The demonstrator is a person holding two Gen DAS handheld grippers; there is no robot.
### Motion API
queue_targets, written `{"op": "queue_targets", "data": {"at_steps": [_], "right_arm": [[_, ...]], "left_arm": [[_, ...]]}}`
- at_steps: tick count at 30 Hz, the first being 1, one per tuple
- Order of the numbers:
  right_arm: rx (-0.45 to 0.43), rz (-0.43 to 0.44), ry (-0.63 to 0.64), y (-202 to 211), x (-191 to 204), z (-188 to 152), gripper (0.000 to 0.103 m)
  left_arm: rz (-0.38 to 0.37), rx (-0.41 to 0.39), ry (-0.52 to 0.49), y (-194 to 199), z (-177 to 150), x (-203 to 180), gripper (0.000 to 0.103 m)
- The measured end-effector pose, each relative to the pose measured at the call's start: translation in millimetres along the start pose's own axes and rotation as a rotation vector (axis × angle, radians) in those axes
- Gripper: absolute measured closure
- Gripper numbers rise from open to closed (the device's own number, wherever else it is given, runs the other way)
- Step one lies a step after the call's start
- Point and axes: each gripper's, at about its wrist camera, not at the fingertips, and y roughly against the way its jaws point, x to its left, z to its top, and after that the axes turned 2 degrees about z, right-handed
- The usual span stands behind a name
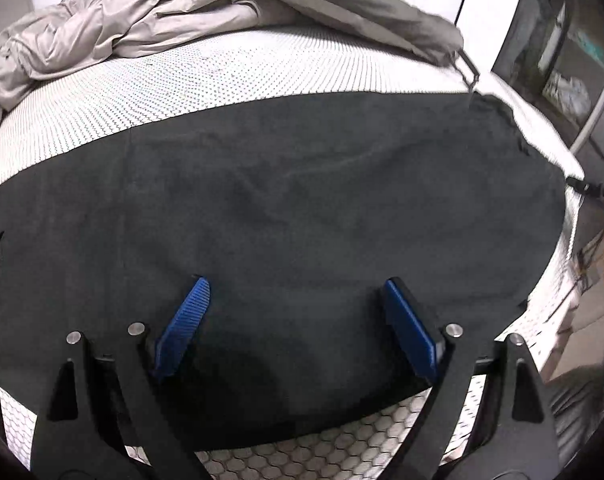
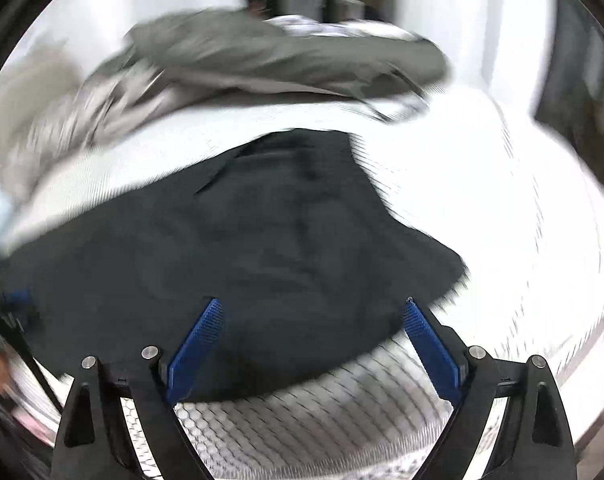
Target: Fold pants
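The left gripper (image 1: 298, 292), black-framed with ribbed blue pads, stands with its jaws spread wide and nothing between them; its fingertips (image 1: 196, 292) hang just above dark cloth without gripping it. Directly beneath and ahead of it lie the dark charcoal fabric pants (image 1: 286, 208), spread flat and smooth in a broad band that runs across the whole view, their near hem passing under the jaws. Under the pants is a white mattress with a fine dotted weave on top and a honeycomb-patterned side (image 1: 230, 68), showing behind the tool and beyond the pants' far edge. Farther off, at the far left, sits a crumpled heap of pale beige and grey garments (image 1: 142, 20).

The right gripper (image 2: 312, 308), of the same build, likewise holds its jaws wide apart and empty, above the near edge of the pants (image 2: 262, 248). This view is blurred. Here the pants taper to a narrower end ahead of the tool, with bare mattress (image 2: 502, 220) to its right. The grey garments (image 2: 262, 56) lie beyond.
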Motion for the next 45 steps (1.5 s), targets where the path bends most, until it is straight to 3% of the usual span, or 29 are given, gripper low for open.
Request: {"op": "queue_targets", "data": {"at_steps": [3, 5, 7, 10, 11, 15, 19, 22, 23, 24, 26, 29, 31, 33, 35, 37, 40, 42, 45], "right_arm": [[0.062, 0.094, -0.292, -10.4, -53.8, -10.8, 0.014], [0.080, 0.198, -0.410, -23.8, -75.9, -16.1, 0.014], [0.034, 0.278, -0.480, -31.1, -84.5, -15.2, 0.015], [-0.039, 0.331, -0.529, -36.7, -85.4, -6.3, 0.048], [-0.054, 0.315, -0.543, -40.1, -84.1, -2.6, 0.069], [-0.125, 0.282, -0.444, -24.5, -53.6, 13.6, 0.088], [-0.228, 0.439, -0.181, 21.8, 27.7, 36.4, 0.089], [-0.194, 0.661, 0.047, 34.5, 108.7, 38.8, 0.088], [-0.130, 0.707, 0.151, 31.6, 141.7, 34.1, 0.074], [-0.072, 0.712, 0.223, 27.6, 161.5, 29.2, 0.051], [0.036, 0.685, 0.386, 16.7, 200.1, 11.4, 0.037], [0.007, 0.654, 0.503, 18.5, 209.3, 0.0, 0.037], [-0.013, 0.635, 0.473, 16.7, 188.8, 7.1, 0.037], [-0.038, 0.553, 0.366, 11.8, 160.4, 6.6, 0.037], [-0.027, 0.407, 0.287, -8.4, 140.7, 13.6, 0.037], [0.053, 0.296, 0.315, -36.8, 138.8, 7.7, 0.037], [0.108, 0.204, 0.446, -56.6, 156.6, -13.2, 0.037], [0.072, 0.190, 0.487, -49.0, 158.9, -17.4, 0.037], [0.064, 0.259, 0.415, -37.7, 144.5, -13.8, 0.036]], "left_arm": [[-0.009, 0.004, -0.009, -3.8, 0.5, -4.7, 0.016], [0.011, 0.013, -0.037, -7.7, 1.8, -9.7, 0.016], [0.024, 0.010, -0.054, -12.5, 3.6, -15.0, 0.016], [0.012, 0.009, -0.046, -14.8, 4.1, -14.9, 0.016], [0.008, 0.009, -0.045, -15.5, 4.5, -13.9, 0.016], [0.017, 0.006, -0.022, -11.7, 4.4, -3.9, 0.016], [0.018, -0.001, 0.048, -6.5, 6.0, 15.7, 0.016], [0.033, -0.007, 0.128, -1.3, 5.8, 36.6, 0.016], [0.030, -0.014, 0.164, 1.5, 5.5, 45.2, 0.016], [0.027, -0.022, 0.196, 4.1, 5.2, 53.7, 0.016], [0.048, -0.038, 0.252, 10.6, 4.0, 69.6, 0.016], [0.044, -0.064, 0.316, 17.8, 3.2, 88.8, 0.016], [0.009, -0.076, 0.343, 19.7, 5.1, 94.3, 0.017], [-0.059, -0.085, 0.344, 19.4, 8.1, 89.8, 0.020], [-0.183, -0.068, 0.324, 13.9, 12.2, 74.6, 0.025], [-0.288, -0.037, 0.296, 5.1, 15.7, 54.4, 0.032], [-0.383, 0.050, 0.228, -14.5, 20.9, 22.7, 0.039], [-0.413, 0.093, 0.225, -26.7, 22.1, 10.6, 0.041], [-0.433, 0.126, 0.232, -44.3, 28.1, 0.5, 0.041]]}}
